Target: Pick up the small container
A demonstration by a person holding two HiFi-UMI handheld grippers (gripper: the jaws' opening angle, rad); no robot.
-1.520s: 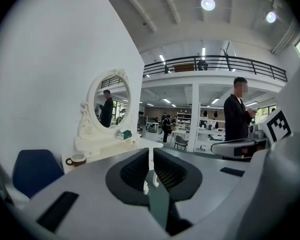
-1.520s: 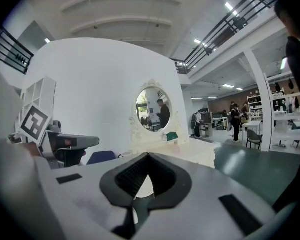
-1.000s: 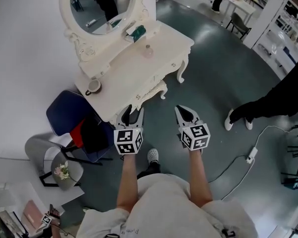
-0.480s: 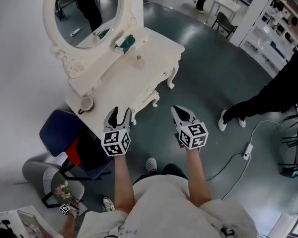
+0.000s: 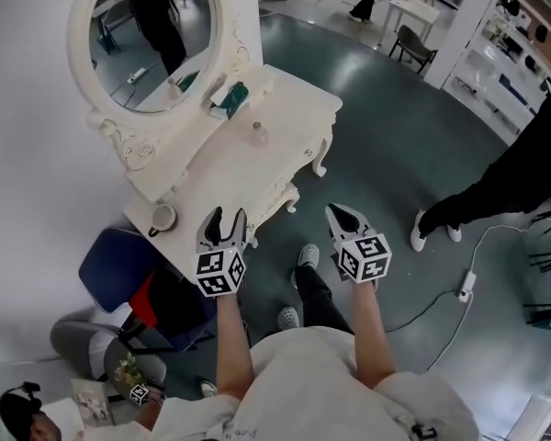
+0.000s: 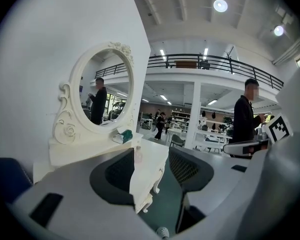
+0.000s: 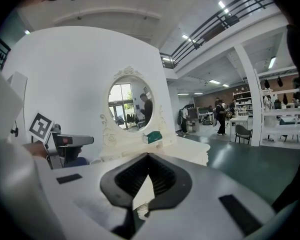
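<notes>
Left tongs [image 5: 228,219] gape empty, right tongs [image 5: 342,214] sit pinched closed on nothing, so I should carry the left to twelve o'clock, level over the ornate white dressing table [image 5: 294,108], and straddle the small pale-pink translucent container [image 5: 255,134] squarely before squeezing.

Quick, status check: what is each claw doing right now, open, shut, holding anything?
Left claw: open wide, nothing between its jaws.
Right claw: shut, holding nothing.
</notes>
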